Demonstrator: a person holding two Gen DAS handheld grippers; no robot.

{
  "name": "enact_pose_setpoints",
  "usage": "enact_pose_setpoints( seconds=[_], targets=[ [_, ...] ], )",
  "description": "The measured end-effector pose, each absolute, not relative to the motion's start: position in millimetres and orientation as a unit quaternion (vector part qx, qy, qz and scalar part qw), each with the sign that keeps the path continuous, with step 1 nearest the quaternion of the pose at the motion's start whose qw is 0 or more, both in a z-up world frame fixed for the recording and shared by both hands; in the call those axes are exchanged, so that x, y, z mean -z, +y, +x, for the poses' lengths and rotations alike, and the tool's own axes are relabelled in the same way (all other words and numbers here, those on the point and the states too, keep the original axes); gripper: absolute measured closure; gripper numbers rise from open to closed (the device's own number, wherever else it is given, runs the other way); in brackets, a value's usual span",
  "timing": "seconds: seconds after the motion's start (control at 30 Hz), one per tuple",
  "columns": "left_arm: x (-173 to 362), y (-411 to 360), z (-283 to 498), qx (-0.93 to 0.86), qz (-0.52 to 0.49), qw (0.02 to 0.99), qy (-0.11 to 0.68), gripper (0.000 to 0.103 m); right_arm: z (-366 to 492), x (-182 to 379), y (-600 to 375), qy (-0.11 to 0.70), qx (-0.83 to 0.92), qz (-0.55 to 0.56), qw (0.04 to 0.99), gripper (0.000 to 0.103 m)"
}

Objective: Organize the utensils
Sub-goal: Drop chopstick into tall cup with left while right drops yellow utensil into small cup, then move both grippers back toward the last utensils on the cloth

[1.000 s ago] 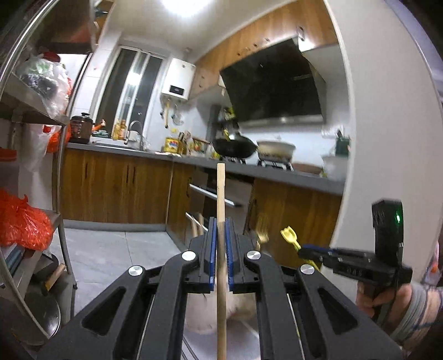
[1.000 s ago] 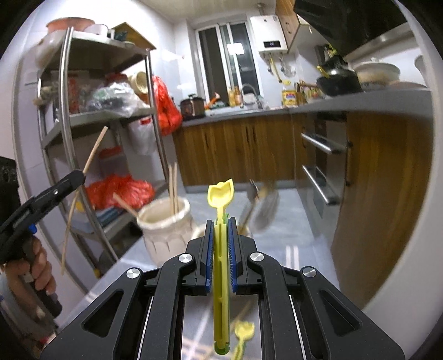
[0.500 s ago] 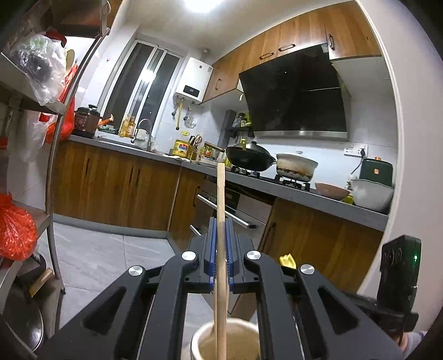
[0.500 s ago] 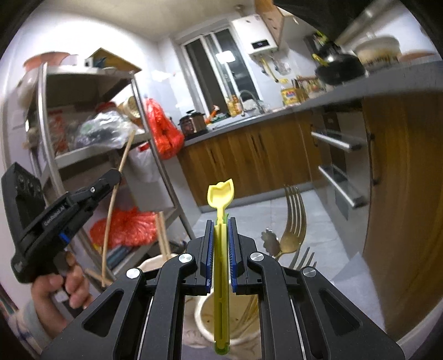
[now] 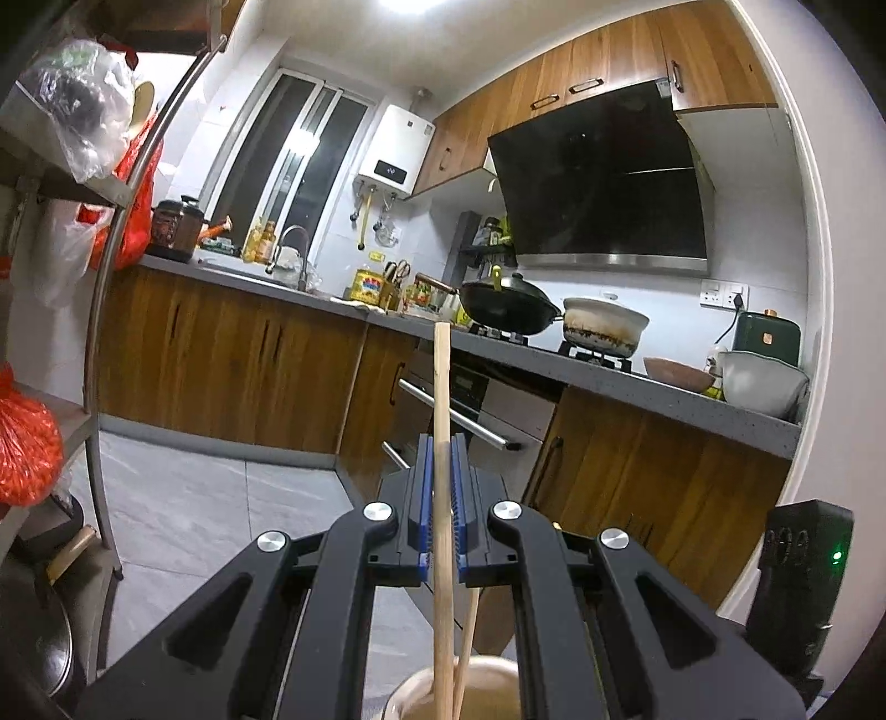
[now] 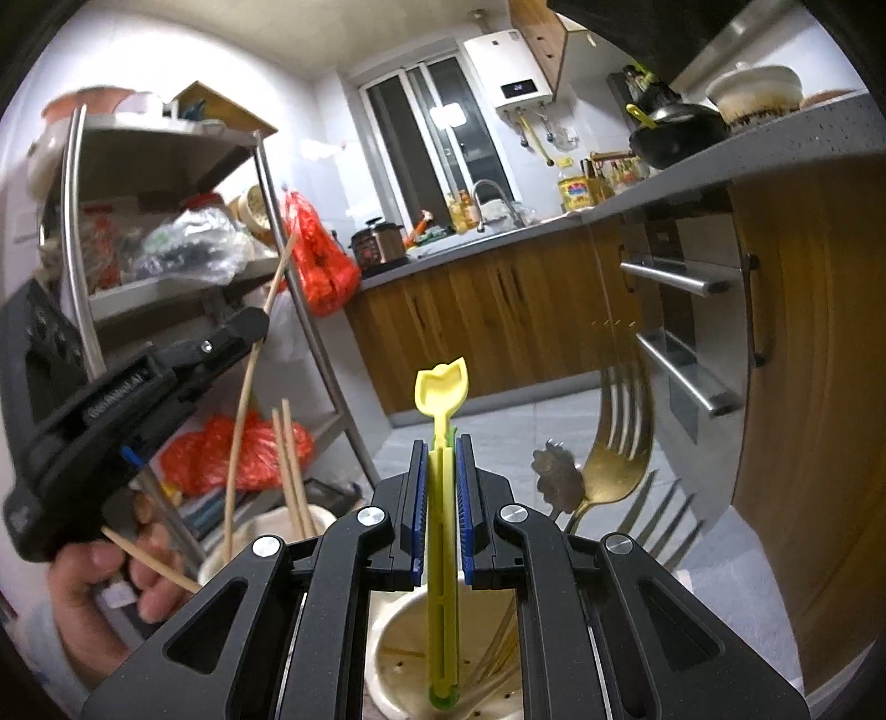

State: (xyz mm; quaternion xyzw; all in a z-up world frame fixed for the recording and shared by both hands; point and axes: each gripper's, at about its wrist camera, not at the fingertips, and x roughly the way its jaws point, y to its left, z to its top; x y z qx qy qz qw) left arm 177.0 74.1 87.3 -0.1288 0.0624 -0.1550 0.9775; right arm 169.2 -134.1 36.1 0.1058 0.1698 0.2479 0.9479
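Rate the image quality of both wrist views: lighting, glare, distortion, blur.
Left wrist: ceiling light blows out to white glare; fisheye bends the shelf post; the chopstick in the left gripper stays sharp. Right wrist: window lamp flares; the gold fork looks smeared; the yellow utensil in the right gripper is crisp.

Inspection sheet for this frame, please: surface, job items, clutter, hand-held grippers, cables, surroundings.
Surface: grey tiled floor; what the holders stand on is hidden.
Job's things: wooden chopstick over a beige holder; yellow utensil over a white holder; forks stand in it.
Clutter: red bags on a metal rack.
Grippers: left hand-held gripper shut on the chopstick; right hand-held gripper shut on the yellow utensil.
Cables: wall-socket cord.
Surroundings: wok, pot, wooden cabinets.
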Motion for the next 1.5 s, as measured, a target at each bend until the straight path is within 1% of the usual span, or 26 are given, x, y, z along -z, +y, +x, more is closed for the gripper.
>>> enact_pose_setpoints(
  seconds=[0.13, 0.27, 0.57, 0.77, 0.83, 1.23, 1.5],
  targets=[
    [-82.9, 82.0, 171.4, 0.172, -0.125, 0.974, 0.076, 0.097, 162.4, -32.0, -128.3, 0.173, -0.247, 0.079, 0.95, 0.092],
    [-81.5, 86.5, 164.8, 0.188, -0.113, 0.971, 0.095, 0.097, 158.3, -28.3, -134.5, 0.186, -0.25, 0.082, 0.947, 0.092],
    [-76.3, 77.9, 140.9, 0.199, -0.04, 0.966, 0.157, 0.097, 147.2, -19.6, -135.2, 0.225, -0.269, 0.073, 0.934, 0.092],
    [-76.0, 81.1, 129.7, 0.184, -0.033, 0.969, 0.16, 0.097, 145.2, -17.7, -133.8, 0.241, -0.267, 0.066, 0.931, 0.092],
    [-77.4, 82.5, 126.5, 0.182, -0.036, 0.97, 0.159, 0.097, 141.0, -20.3, -135.7, 0.237, -0.267, 0.068, 0.932, 0.086],
    [-94.3, 91.6, 93.2, 0.171, -0.046, 0.974, 0.144, 0.097, 104.8, -39.9, -153.1, 0.225, -0.244, 0.055, 0.942, 0.086],
    [-82.6, 81.9, 69.3, 0.135, -0.022, 0.977, 0.165, 0.097, 79.3, -39.0, -173.0, 0.239, -0.226, 0.053, 0.943, 0.086]
  ],
)
